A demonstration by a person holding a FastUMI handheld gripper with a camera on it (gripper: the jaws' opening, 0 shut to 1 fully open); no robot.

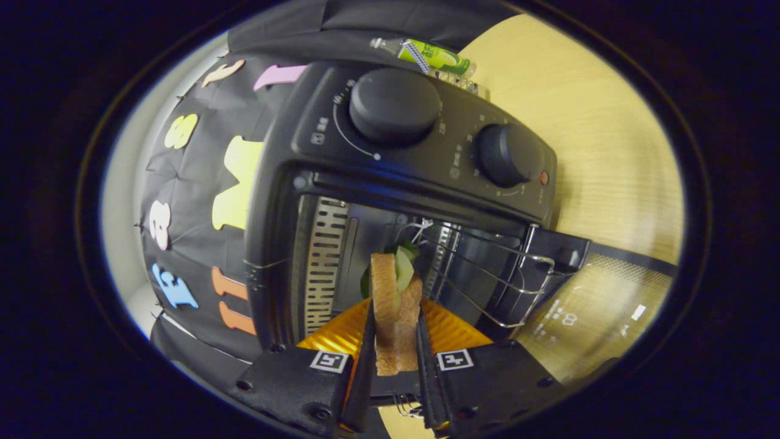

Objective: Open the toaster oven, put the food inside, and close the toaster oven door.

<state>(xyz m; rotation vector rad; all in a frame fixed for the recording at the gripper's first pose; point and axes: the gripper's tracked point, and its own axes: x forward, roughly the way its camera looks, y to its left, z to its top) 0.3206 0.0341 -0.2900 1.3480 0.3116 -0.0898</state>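
The gripper (395,341) clamped both fingers on a toasted-bread sandwich with green filling (395,305), held at the open mouth of the black two-knob toaster oven (420,158). Best to carry it level over the wire rack (487,274), clearing the lowered glass door (585,311).

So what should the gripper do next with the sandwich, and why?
Probably carry it a little further forward, over the wire rack, then let go. The gripper is shut on the sandwich, both fingers pressing its sides, and the toaster oven already has its door hanging open. The sandwich sits just at the opening, not yet resting on the rack.
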